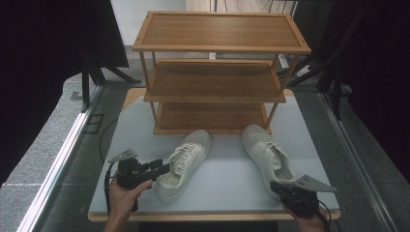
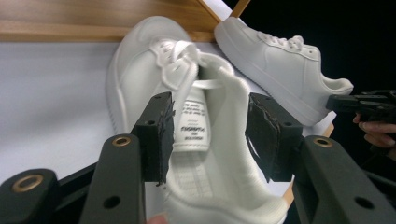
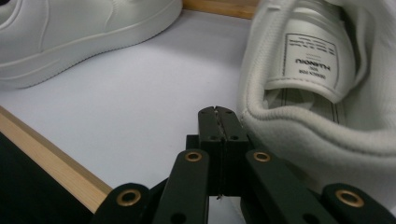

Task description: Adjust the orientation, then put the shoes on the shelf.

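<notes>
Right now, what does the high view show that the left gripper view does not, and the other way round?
High view alone: all three tiers of the wooden shoe rack and the left tool from above, beside the left shoe. Left gripper view alone: the printed label on that shoe's tongue, between the open tool's two pads. Both show the two white shoes, including the right shoe, the white table, and the right tool.

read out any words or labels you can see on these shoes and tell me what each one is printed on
Tongue label of the right shoe: upside down in the right gripper view; the large word looks like "HUANQIU", not certain; the smaller lines are too small to read.
Tongue label of the left shoe: printed text, too blurred to read.
</notes>
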### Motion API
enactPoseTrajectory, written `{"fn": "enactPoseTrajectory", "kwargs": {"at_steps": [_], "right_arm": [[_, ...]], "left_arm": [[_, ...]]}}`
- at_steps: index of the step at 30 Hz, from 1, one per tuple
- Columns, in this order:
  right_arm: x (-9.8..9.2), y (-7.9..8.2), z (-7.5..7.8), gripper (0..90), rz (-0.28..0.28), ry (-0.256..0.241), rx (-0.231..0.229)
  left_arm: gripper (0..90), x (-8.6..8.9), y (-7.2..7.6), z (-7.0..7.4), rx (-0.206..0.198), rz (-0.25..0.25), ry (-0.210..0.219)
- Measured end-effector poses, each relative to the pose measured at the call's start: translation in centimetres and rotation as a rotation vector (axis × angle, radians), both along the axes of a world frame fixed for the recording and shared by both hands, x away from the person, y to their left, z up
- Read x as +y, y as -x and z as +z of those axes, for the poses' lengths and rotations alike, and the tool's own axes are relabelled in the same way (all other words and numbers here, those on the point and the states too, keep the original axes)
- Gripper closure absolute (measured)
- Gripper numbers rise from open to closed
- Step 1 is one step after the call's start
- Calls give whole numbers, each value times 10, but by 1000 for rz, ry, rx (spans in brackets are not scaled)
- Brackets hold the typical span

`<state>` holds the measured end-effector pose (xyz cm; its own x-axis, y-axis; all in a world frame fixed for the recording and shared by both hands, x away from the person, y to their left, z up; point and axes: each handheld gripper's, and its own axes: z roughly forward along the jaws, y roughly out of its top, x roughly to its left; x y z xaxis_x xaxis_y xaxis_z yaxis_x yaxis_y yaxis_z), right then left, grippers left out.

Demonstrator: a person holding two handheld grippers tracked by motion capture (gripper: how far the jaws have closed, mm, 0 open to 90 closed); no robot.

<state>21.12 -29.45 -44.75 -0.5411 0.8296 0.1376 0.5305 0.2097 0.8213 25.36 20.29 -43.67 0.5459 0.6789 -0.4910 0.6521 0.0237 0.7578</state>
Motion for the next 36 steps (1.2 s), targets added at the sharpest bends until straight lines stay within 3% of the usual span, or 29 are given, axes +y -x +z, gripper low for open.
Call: {"fn": "enactPoseTrajectory", "kwargs": {"at_steps": [3, 7, 9, 11, 16, 18, 19, 22, 23, 25, 27, 28, 29, 31, 34, 36], "right_arm": [[-4, -1, 0, 897, 0, 5, 2], [-2, -2, 2, 895, 22, -39, -23], [3, -4, 7, 820, 41, -71, -62], [4, -5, 10, 780, 41, -76, -88], [2, -9, 22, 615, 48, -95, -162], [0, -11, 25, 594, 45, -87, -177], [-3, -16, 32, 552, 33, -78, -203], [-7, -22, 39, 507, 20, -74, -222], [-12, -31, 42, 483, -9, -63, -239], [-14, -36, 43, 477, -21, -59, -237], [-25, -56, 43, 459, -32, -61, -208], [-25, -56, 43, 459, -32, -61, -208], [-31, -71, 41, 437, -19, -43, -175], [-34, -84, 35, 426, -14, -2, -150], [-36, -98, 25, 423, 20, 1, -97], [-32, -102, 19, 422, 34, 35, -80]], "left_arm": [[515, 5, 3, 0, 1, 15, 4], [514, 7, 8, 1, -4, 33, 4], [523, 8, 11, 2, 22, 32, 16], [523, 8, 12, 3, 18, 36, 20], [504, 4, 9, 9, -32, 49, 10], [495, 1, 6, 8, -50, 51, -11], [494, -2, 4, 5, -61, 46, -42], [492, -5, 2, 2, -63, 42, -69], [490, -7, 0, 1, -67, 43, -89], [490, -9, -1, 0, -72, 50, -100], [491, -13, -7, 1, -91, 61, -133], [492, -13, -7, 1, -91, 61, -133], [494, -16, -12, 1, -98, 63, -156], [496, -19, -17, 2, -108, 65, -174], [498, -24, -24, -3, -100, 77, -199], [506, -26, -29, -7, -82, 76, -183]]}}
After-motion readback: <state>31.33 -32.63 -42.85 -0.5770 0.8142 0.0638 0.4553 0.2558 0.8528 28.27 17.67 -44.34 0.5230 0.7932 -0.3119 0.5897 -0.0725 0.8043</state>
